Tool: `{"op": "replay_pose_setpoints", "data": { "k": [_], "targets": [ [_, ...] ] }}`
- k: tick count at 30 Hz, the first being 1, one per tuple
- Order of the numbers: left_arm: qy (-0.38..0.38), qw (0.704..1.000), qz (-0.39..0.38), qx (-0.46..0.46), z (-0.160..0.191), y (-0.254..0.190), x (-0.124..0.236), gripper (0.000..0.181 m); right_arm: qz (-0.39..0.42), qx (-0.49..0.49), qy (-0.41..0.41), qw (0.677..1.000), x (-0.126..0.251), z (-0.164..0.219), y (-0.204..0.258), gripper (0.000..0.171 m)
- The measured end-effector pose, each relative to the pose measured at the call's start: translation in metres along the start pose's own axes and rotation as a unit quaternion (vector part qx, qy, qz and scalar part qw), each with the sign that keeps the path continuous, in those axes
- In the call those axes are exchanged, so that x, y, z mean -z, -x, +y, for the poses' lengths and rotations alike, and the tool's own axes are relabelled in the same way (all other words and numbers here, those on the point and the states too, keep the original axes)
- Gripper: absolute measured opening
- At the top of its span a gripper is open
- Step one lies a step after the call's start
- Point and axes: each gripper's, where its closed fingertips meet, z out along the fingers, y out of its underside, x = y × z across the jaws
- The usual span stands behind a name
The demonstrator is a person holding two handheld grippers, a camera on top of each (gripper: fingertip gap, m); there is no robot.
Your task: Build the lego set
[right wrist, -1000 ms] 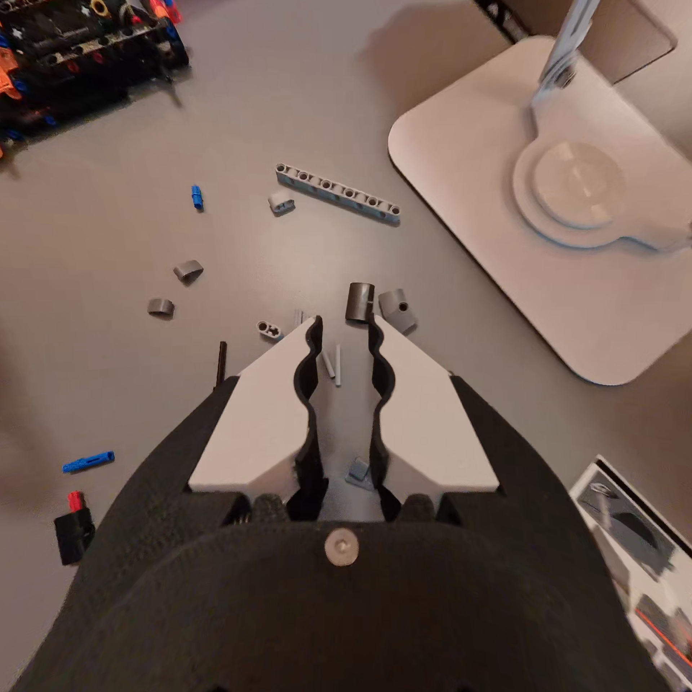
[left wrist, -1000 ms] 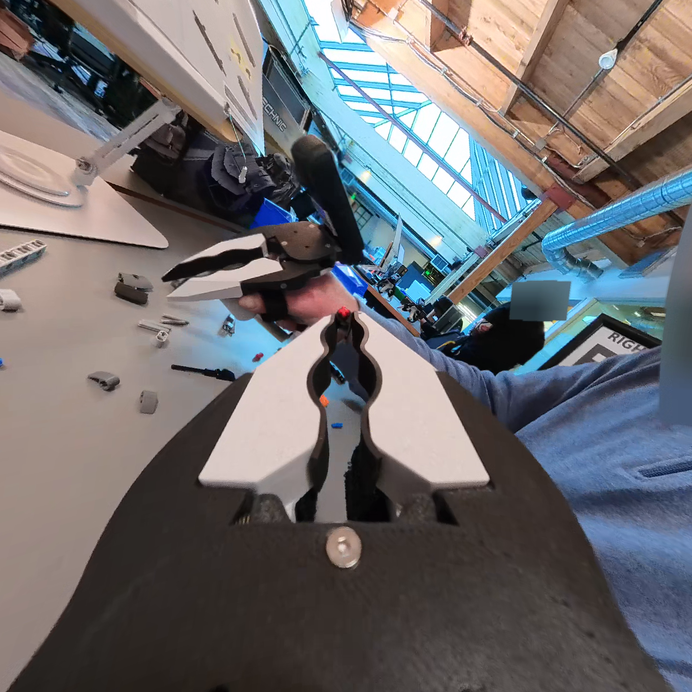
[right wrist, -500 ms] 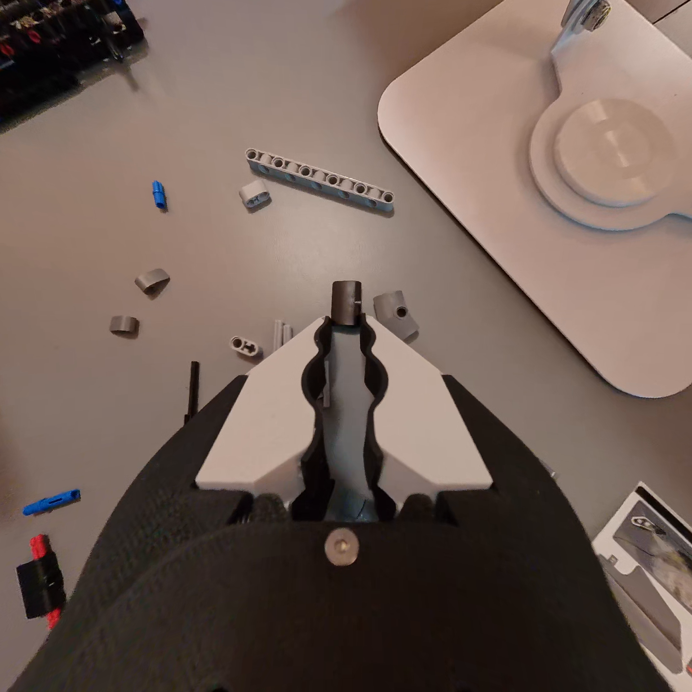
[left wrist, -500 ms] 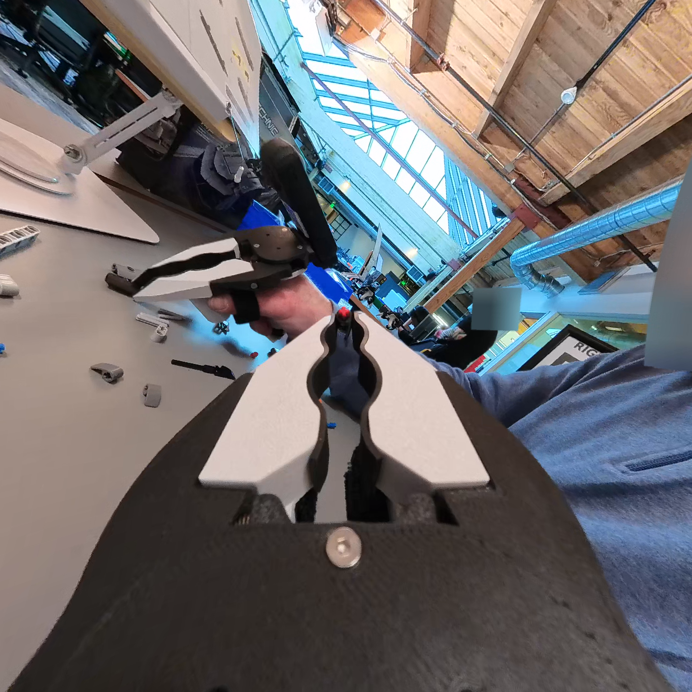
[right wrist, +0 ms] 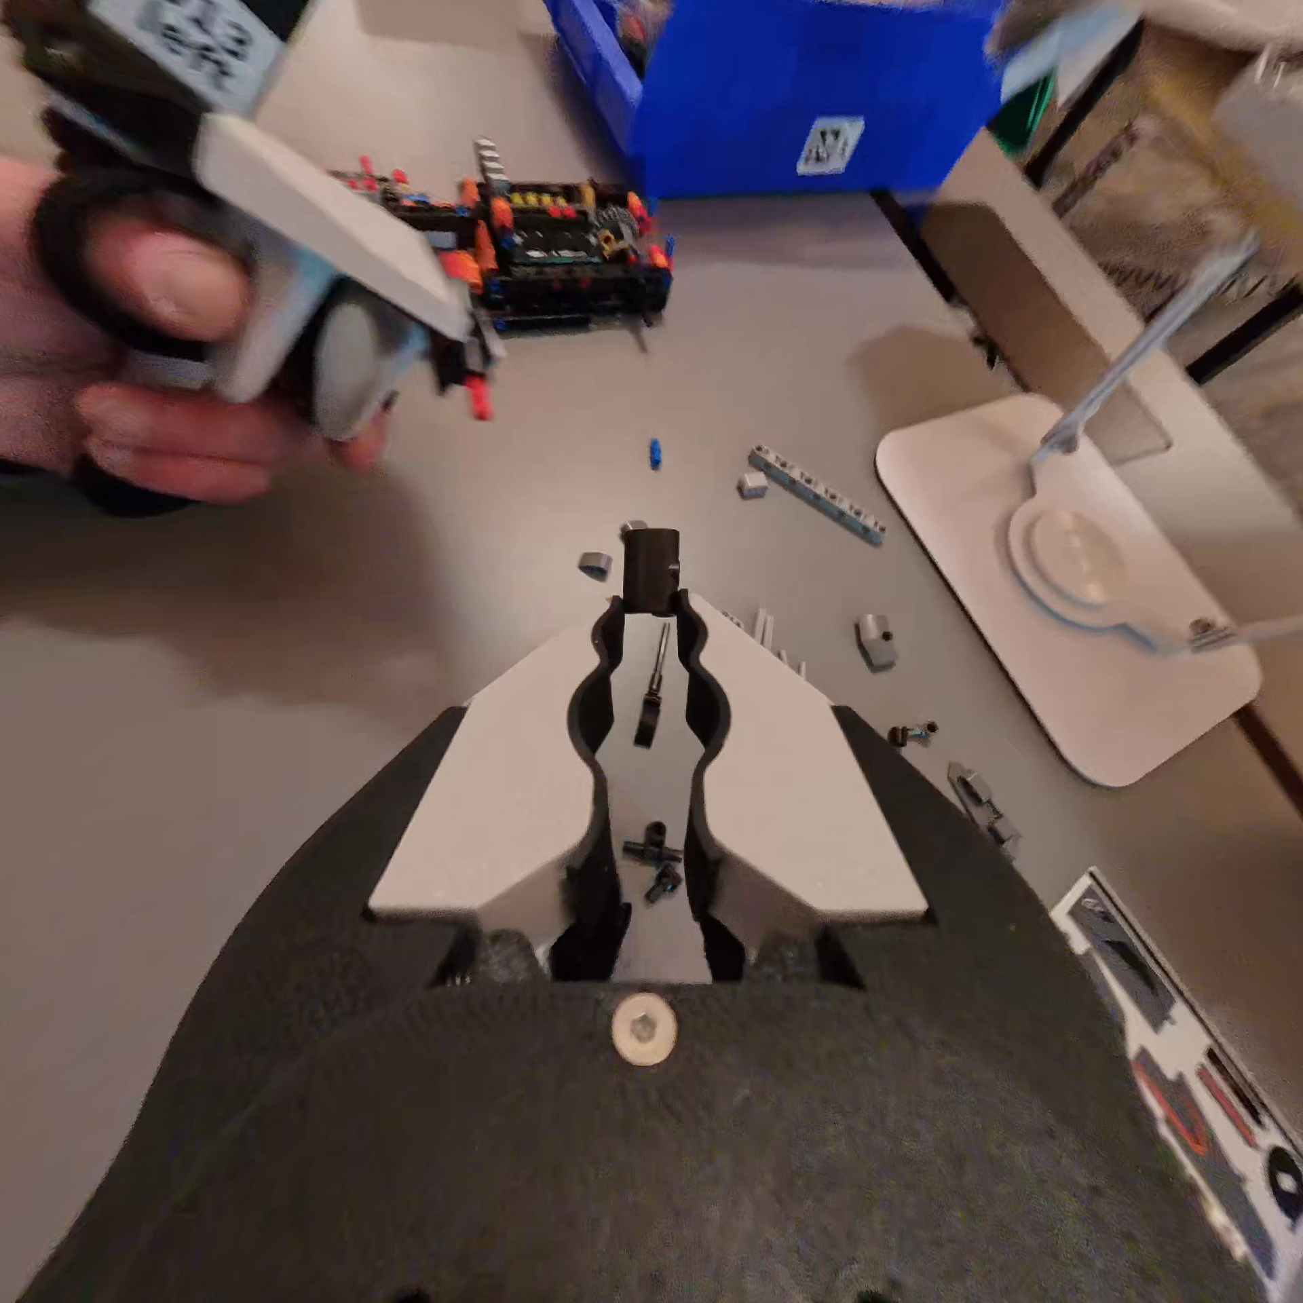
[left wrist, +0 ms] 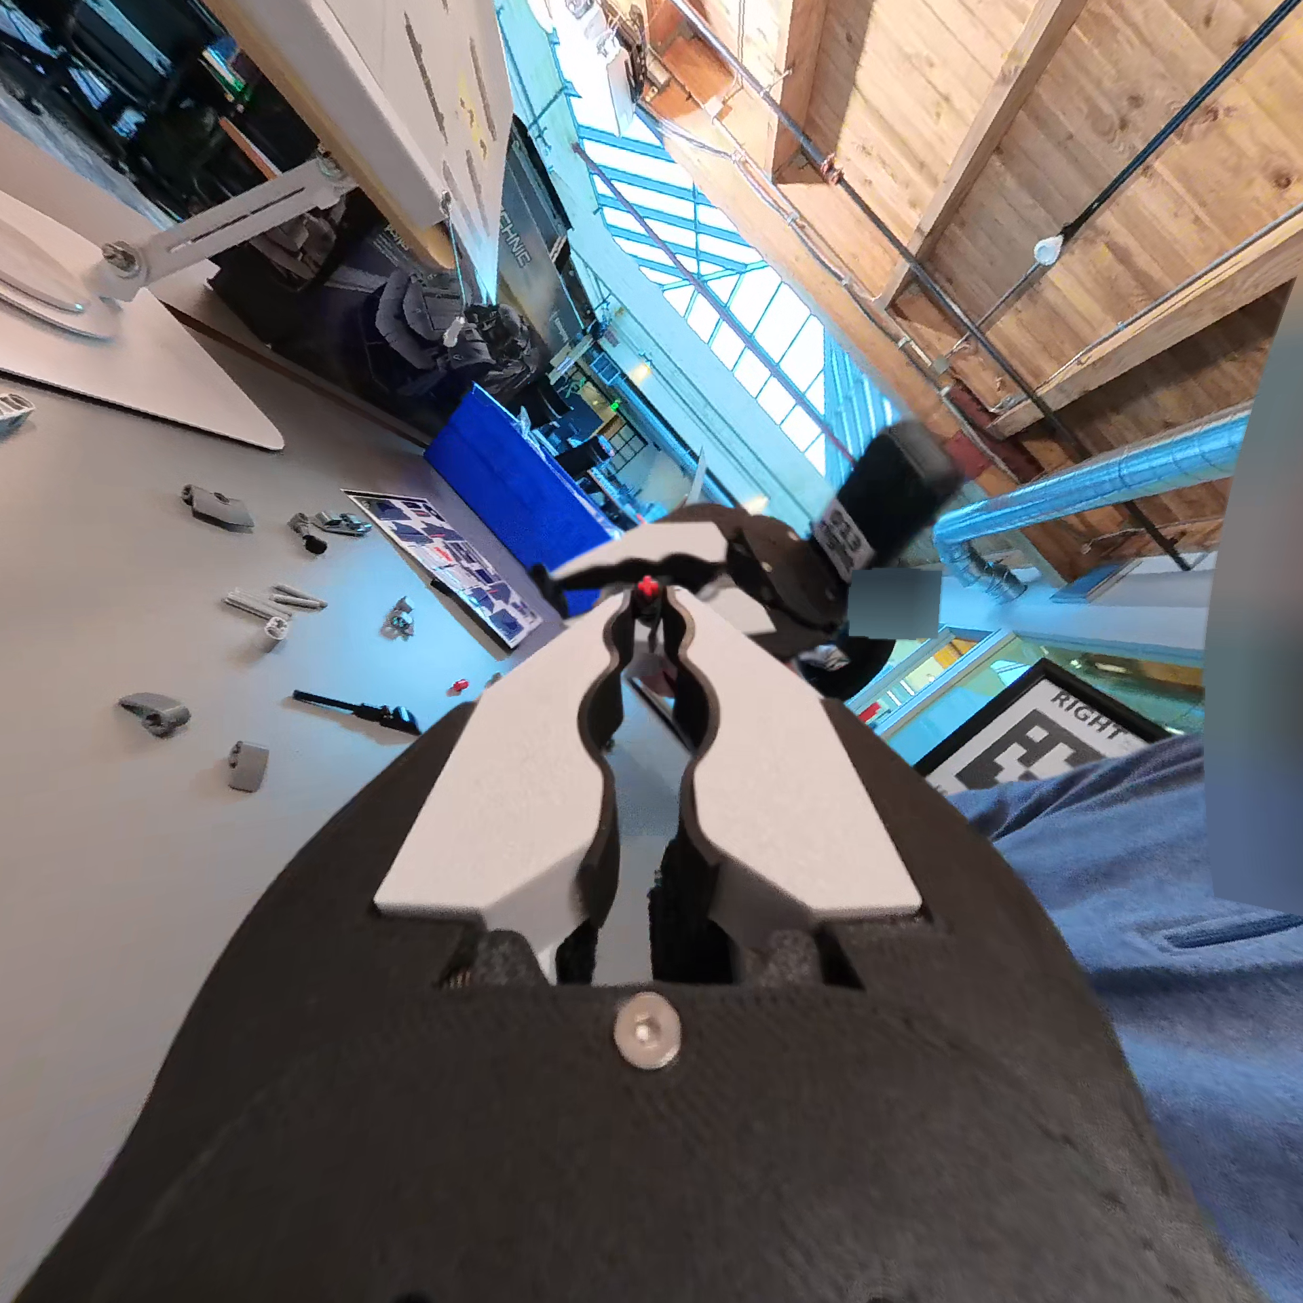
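Loose grey pieces [right wrist: 874, 640] and beam [right wrist: 818, 493] flank the right gripper [right wrist: 649, 606].

Left gripper [right wrist: 451, 352] motion-blurred; instruction sheet [right wrist: 1198, 1100] cut by right edge.

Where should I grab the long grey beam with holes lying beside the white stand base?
Probably at mid-length of the long grey beam, coming straight down from above with the jaws closing across its narrow width. It lies flat on the table with both long sides clear; the small grey piece crowds only its far end.
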Motion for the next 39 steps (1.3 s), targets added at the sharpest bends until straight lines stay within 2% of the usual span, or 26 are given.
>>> {"op": "replay_pose_setpoints", "data": {
  "k": [6, 13, 39],
  "targets": [
    [-0.021, 0.999, 0.015, 0.029, -0.002, -0.005, -0.003, 0.005, 0.026, 0.114, -0.012, 0.993, 0.017, -0.019, 0.039, 0.012],
    [-0.023, 0.999, 0.017, 0.026, -0.002, -0.01, -0.004, 0.005, 0.066, 0.155, -0.022, 0.985, 0.021, -0.031, 0.038, 0.012],
    [-0.02, 1.0, 0.018, -0.013, -0.004, -0.024, -0.006, 0.005, 0.052, 0.155, -0.061, 0.985, 0.025, -0.042, 0.038, 0.012]
  ]
}}
